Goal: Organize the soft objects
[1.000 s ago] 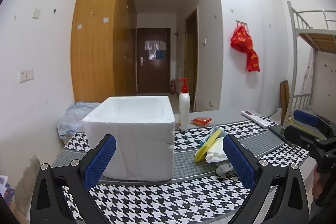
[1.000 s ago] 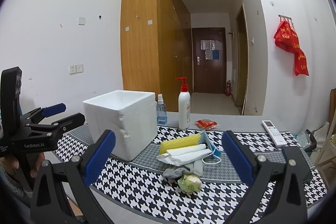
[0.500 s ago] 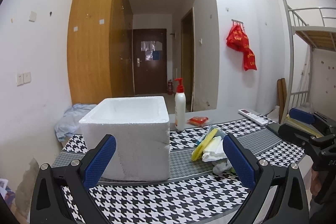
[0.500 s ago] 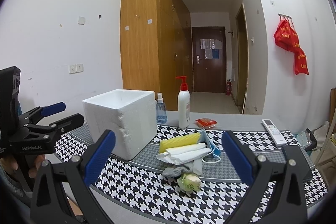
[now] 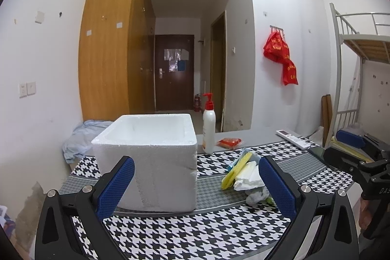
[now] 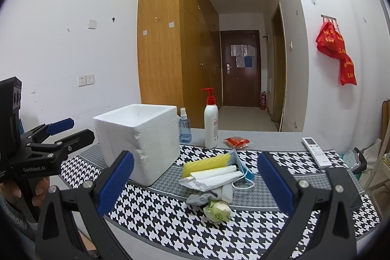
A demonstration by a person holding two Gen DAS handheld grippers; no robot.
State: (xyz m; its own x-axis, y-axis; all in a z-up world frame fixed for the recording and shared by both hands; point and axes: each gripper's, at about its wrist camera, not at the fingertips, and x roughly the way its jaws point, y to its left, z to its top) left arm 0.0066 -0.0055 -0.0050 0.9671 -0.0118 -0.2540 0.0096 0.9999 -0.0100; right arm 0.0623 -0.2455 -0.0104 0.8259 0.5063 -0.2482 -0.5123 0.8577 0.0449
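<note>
A pile of soft things lies on the houndstooth mat (image 6: 170,218): a yellow sponge (image 6: 206,163), white folded tissue (image 6: 212,178), a blue face mask (image 6: 240,166), a grey sock (image 6: 207,196) and a green-white wad (image 6: 217,210). The pile also shows in the left wrist view (image 5: 243,177). An open white foam box (image 5: 151,160) stands left of it, also in the right wrist view (image 6: 141,143). My left gripper (image 5: 196,183) is open and empty, in front of the box. My right gripper (image 6: 196,180) is open and empty, above the mat before the pile.
A white pump bottle (image 6: 210,122), a small blue spray bottle (image 6: 184,126) and a red packet (image 6: 236,141) stand behind the mat. A white remote (image 6: 316,154) lies at the right. A bunk bed frame (image 5: 341,79) is at far right.
The left wrist view has shifted slightly left, so the box and pile sit a little further right. The right gripper has barely moved. Both stay open.
</note>
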